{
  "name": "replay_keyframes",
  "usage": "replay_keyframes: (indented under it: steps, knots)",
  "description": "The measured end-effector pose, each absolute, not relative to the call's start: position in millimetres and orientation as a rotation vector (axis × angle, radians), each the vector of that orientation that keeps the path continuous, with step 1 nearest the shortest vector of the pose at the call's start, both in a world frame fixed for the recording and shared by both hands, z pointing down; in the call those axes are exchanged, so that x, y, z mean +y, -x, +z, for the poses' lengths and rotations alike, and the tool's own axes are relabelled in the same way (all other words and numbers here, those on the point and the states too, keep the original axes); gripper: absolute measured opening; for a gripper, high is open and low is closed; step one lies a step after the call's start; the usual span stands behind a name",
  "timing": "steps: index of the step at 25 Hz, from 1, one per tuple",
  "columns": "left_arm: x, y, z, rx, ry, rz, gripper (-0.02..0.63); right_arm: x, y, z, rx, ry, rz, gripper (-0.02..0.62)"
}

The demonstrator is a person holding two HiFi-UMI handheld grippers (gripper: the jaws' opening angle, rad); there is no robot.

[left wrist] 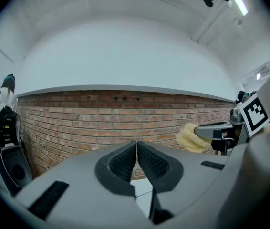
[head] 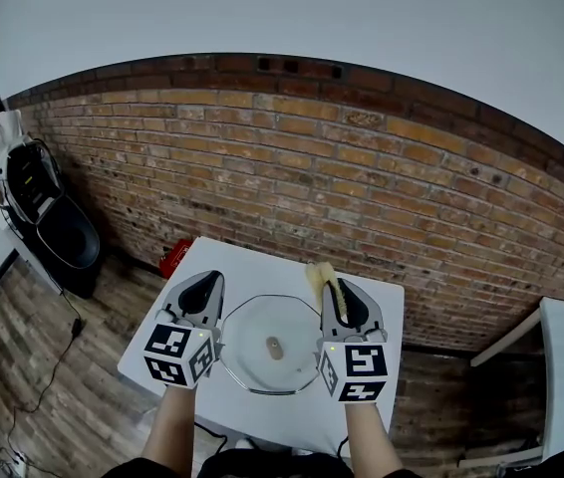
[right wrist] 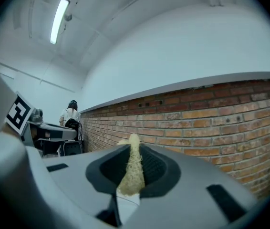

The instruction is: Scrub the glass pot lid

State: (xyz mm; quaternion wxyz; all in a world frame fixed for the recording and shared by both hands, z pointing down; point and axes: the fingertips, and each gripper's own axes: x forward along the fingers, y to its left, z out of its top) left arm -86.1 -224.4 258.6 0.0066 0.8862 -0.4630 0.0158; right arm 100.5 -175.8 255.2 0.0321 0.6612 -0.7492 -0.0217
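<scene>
Table (head: 262, 265): lid (head: 272, 345) at centre, left gripper (head: 211, 278) and right gripper (head: 336, 287) flanking it, the latter's sponge (head: 318, 273) jutting far. Bare tabletop runs far of the lid; brick wall (head: 362, 167) closes the far side. Red object (head: 173, 259) stands off the far-left corner.

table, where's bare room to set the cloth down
Bare: the far strip of the table, between the lid and its far edge, and the left margin outside the left tongs. Crowded: the middle, where the lid lies flanked by both tongs, the right tongs holding the cloth.
</scene>
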Motion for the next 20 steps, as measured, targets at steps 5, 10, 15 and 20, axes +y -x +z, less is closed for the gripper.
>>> replay_keyframes:
  steps: [5, 10, 15, 20]
  knots:
    - [-224.7, 90.9, 254.6, -1.476, -2.770, 0.044, 0.017, -177.9, -98.2, 255.1, -2.301, -2.017, -0.075, 0.058]
    - [-221.7, 89.8, 253.0, -1.467, -2.777, 0.042, 0.017, -174.1, -97.7, 251.7, -2.305, -2.019, -0.089, 0.058]
    - [-219.1, 87.8, 254.9, -1.453, -2.776, 0.050, 0.017, -171.3, -96.0, 254.1, -2.300, -2.005, -0.086, 0.058]
    - [-218.7, 88.3, 257.1, -1.454, -2.774, 0.057, 0.017, -171.3, -94.8, 256.2, -2.303, -2.003, -0.079, 0.058]
